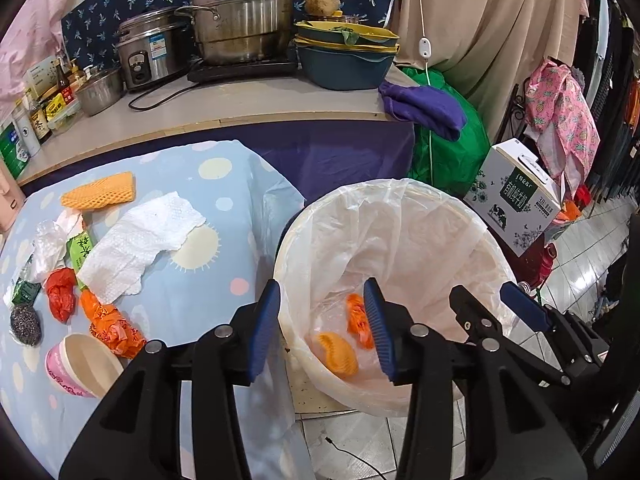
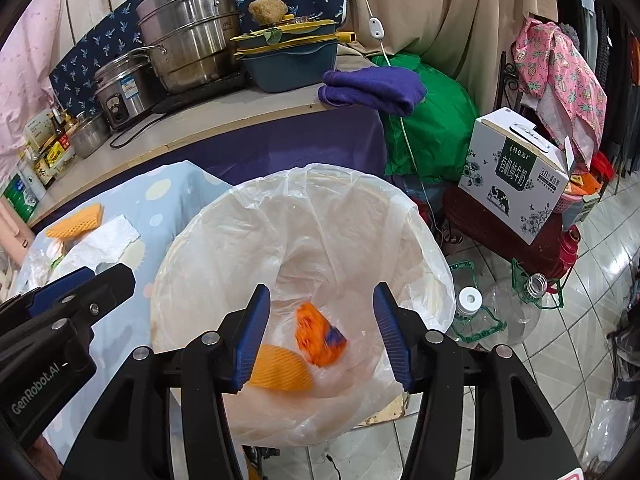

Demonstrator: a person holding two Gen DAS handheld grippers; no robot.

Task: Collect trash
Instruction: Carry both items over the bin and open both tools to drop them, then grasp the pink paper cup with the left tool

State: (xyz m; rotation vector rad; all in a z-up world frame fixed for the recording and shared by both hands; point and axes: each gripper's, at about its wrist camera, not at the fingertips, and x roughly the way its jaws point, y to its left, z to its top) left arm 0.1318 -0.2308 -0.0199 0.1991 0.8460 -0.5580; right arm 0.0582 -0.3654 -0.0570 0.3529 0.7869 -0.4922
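- Two hand-held grippers are hovering over a white trash bin (image 2: pixel 420 216) lined with a thin clear bag, standing on the tiled floor just beside a low table (image 1: pixel 224 264) under a pale blue dotted cloth.
- The left gripper (image 1: pixel 320 328) is standing with its jaws parted and nothing between the blue pads; its left finger is lining up over the table's edge, its right finger over the bin's mouth.
- The right gripper (image 2: pixel 322 334) is likewise released and empty, poised directly above the bin; an orange crumpled wrapper (image 2: pixel 318 334) is showing blurred below it, inside the liner, beside an orange foam net (image 2: pixel 280 368) lying on the bottom.
- Trash still waiting on the table: a white paper towel (image 1: pixel 140 240), a second orange foam sleeve (image 1: pixel 100 192), a red scrap of plastic (image 1: pixel 60 294), an orange crinkled bag (image 1: pixel 112 326), a green packet (image 1: pixel 82 250), a steel scourer (image 1: pixel 25 324) and a pink paper bowl (image 1: pixel 82 364) tipped on its side.
- Handling, as a judgement: nearly all of it is looking featherlight and soft (the towel and bags should collapse under the pads), so a pinch at a raised fold or bunched middle is likely the surest hold.
- The bowl is appearing stiffer but crushable; its rim looks the natural place to grip.
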